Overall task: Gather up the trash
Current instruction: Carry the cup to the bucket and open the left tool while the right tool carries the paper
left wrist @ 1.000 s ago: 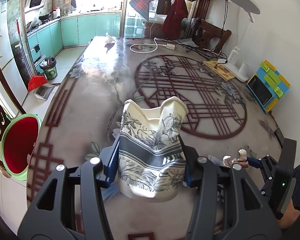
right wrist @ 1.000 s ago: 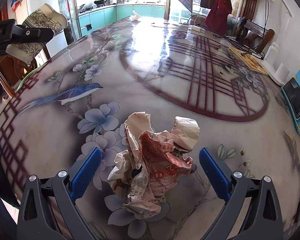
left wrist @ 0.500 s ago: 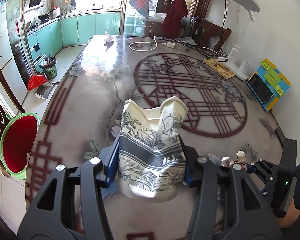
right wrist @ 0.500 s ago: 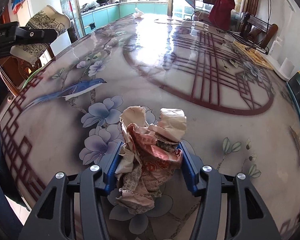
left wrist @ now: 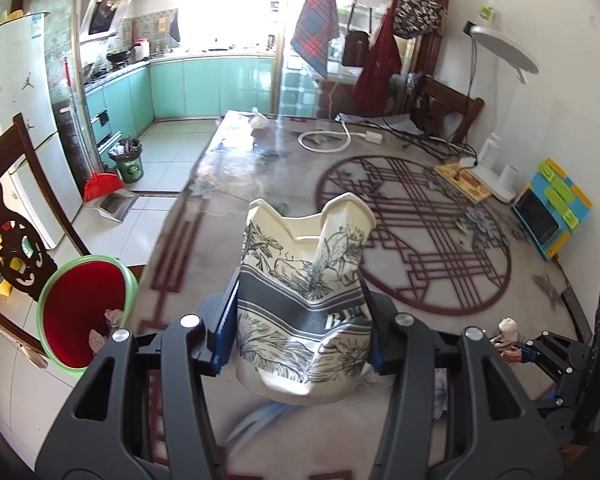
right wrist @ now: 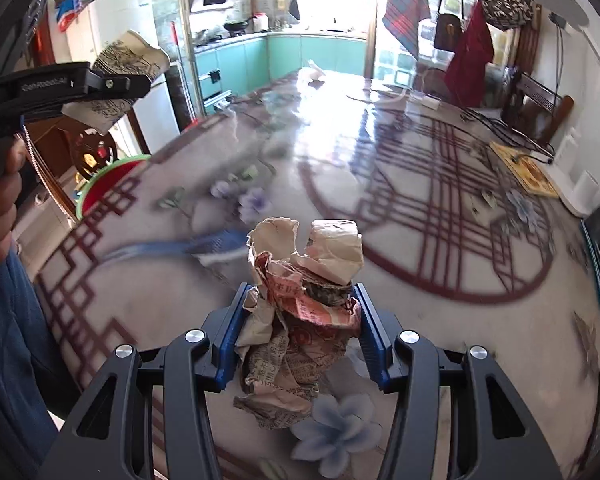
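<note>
My left gripper (left wrist: 300, 316) is shut on a crushed paper cup (left wrist: 304, 276) printed with grey flowers, held above the patterned table (left wrist: 220, 248). The cup (right wrist: 128, 60) and left gripper (right wrist: 100, 84) also show at the upper left of the right wrist view, with a hand on the grip. My right gripper (right wrist: 300, 320) is shut on a crumpled wad of printed paper (right wrist: 300, 300), lifted off the table. In the left wrist view, that wad (left wrist: 508, 330) and the right gripper (left wrist: 518, 350) sit at the far right. A green bin with a red liner (left wrist: 80, 312) stands on the floor by the table's left edge.
A dark wooden chair (left wrist: 16, 220) stands beside the bin. A white tissue (left wrist: 258, 120) and a coiled white cable (left wrist: 324, 140) lie at the table's far end. A lamp (left wrist: 500, 48), a board (left wrist: 464, 180) and a colourful toy (left wrist: 548, 208) line the right side.
The right gripper's jaws closed on the paper wad and lifted it off the table. The left gripper rose with the cup, bringing the red-lined bin further into view.
</note>
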`<state>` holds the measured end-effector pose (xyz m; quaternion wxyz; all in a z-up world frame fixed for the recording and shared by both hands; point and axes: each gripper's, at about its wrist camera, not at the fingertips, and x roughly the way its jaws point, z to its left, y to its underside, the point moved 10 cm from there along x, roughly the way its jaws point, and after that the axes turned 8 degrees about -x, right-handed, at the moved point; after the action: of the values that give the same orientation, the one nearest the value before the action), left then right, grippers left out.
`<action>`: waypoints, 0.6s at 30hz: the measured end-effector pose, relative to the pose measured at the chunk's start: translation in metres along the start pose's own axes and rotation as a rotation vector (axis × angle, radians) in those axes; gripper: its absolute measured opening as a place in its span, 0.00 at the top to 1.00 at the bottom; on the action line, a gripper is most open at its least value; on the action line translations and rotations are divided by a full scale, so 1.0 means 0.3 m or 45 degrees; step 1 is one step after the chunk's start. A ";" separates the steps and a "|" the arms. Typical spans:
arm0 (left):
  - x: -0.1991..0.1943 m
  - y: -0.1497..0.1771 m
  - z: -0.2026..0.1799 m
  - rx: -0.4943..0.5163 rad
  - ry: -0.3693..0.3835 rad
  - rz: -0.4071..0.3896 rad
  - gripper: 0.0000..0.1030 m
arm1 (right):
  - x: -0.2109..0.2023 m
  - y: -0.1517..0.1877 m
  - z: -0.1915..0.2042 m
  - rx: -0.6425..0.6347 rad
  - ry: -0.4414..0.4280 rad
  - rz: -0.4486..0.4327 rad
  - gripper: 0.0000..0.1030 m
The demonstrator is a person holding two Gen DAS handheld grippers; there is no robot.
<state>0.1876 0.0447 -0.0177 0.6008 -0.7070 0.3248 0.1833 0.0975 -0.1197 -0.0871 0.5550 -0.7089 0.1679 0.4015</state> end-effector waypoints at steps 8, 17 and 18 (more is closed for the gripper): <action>-0.047 -0.083 0.215 -0.069 -0.100 -0.058 0.52 | 0.039 -0.220 0.163 -0.101 -0.065 -0.069 0.52; -0.100 -0.202 0.547 -0.207 -0.272 -0.151 0.52 | 0.112 -0.495 0.372 -0.190 -0.152 -0.154 0.52; -0.101 -0.214 0.594 -0.234 -0.292 -0.157 0.52 | 0.123 -0.524 0.392 -0.197 -0.159 -0.161 0.52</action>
<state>0.2326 0.2288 0.0113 0.5770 -0.7521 0.1918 0.2545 0.1829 0.0479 -0.0199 0.5322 -0.7326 0.0564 0.4207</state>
